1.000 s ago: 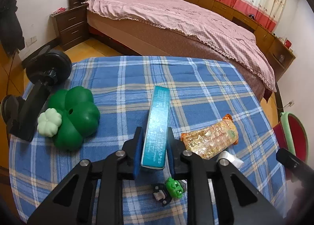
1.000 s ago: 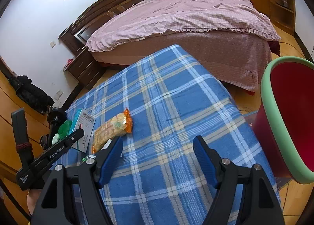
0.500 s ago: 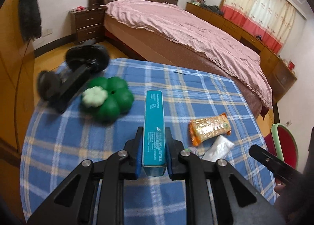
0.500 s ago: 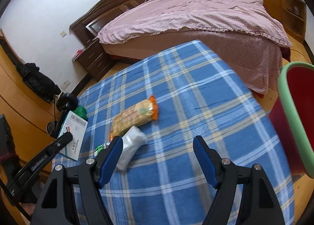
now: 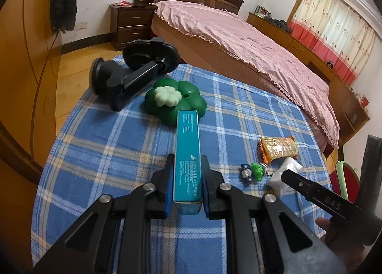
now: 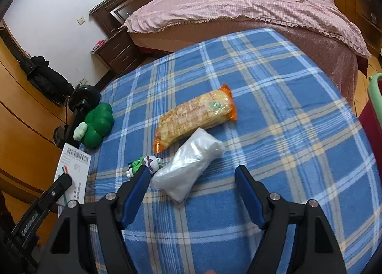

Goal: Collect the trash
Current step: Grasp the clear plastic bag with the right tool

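Left gripper [image 5: 187, 173] — jaws drawn in tight on a slim teal carton [image 5: 187, 154], the blue pads pressed flat against its two long sides; the carton points straight forward along the fingers and is held above the blue plaid tablecloth [image 5: 100, 135]. In the right wrist view the same carton [image 6: 71, 169] shows its white barcoded face at the left edge, off the side of the table.

Right gripper [image 6: 192, 183] — jaws spread wide, holding nothing. Its left finger [image 6: 136, 188] stands just beside the near end of a crumpled clear plastic bag [image 6: 188, 166], whether in contact cannot be told; the right finger is apart from the bag, over bare cloth.

Trash remaining on the table: the plastic bag, and directly beyond it, seemingly touching it, an orange snack packet [image 6: 195, 116] lying flat on the plaid.

Other items on the cloth: a small green-and-white toy figure [image 6: 143, 165] just left of the bag; a green clover-shaped object [image 5: 175, 102] with a pale clover on top; a black suction-cup phone mount [image 5: 133, 68] at the far left corner.

A red bin with a green rim [image 6: 372, 97] stands on the floor at the right edge of the table, only partly in view. A bed with a pink cover [image 6: 238, 6] fills the background
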Motion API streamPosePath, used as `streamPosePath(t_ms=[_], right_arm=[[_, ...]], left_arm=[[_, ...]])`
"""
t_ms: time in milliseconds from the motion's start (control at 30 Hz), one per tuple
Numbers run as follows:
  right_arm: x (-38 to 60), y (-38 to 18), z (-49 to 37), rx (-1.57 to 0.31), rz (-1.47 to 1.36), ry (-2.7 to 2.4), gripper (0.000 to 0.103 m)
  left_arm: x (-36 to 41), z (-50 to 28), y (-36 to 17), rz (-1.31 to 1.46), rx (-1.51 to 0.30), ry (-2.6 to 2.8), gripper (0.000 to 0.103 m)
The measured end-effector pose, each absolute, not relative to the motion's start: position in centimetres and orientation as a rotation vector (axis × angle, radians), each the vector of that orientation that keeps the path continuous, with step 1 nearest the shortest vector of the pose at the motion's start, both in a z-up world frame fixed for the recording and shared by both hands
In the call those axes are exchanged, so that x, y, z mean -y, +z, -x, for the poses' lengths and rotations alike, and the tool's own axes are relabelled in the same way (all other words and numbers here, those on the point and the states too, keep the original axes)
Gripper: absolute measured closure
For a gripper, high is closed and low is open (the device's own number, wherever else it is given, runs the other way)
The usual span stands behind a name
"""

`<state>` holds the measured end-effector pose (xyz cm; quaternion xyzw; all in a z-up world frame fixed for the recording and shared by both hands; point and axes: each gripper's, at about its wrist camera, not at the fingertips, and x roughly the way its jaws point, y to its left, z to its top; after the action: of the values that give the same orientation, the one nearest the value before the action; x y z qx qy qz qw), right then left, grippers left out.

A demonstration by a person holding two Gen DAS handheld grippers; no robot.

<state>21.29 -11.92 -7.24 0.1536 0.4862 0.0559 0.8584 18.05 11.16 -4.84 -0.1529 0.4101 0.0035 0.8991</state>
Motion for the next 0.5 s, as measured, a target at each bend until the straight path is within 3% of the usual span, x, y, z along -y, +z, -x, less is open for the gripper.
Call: streamPosePath(t_ms=[500], right_arm=[[11.38,-7.98,-22.08,-1.003,-0.406,0.177,0.053]], left_arm=[[-12.15,-17.19,-5.88,0.375,-0.865,0.019,0.084]])
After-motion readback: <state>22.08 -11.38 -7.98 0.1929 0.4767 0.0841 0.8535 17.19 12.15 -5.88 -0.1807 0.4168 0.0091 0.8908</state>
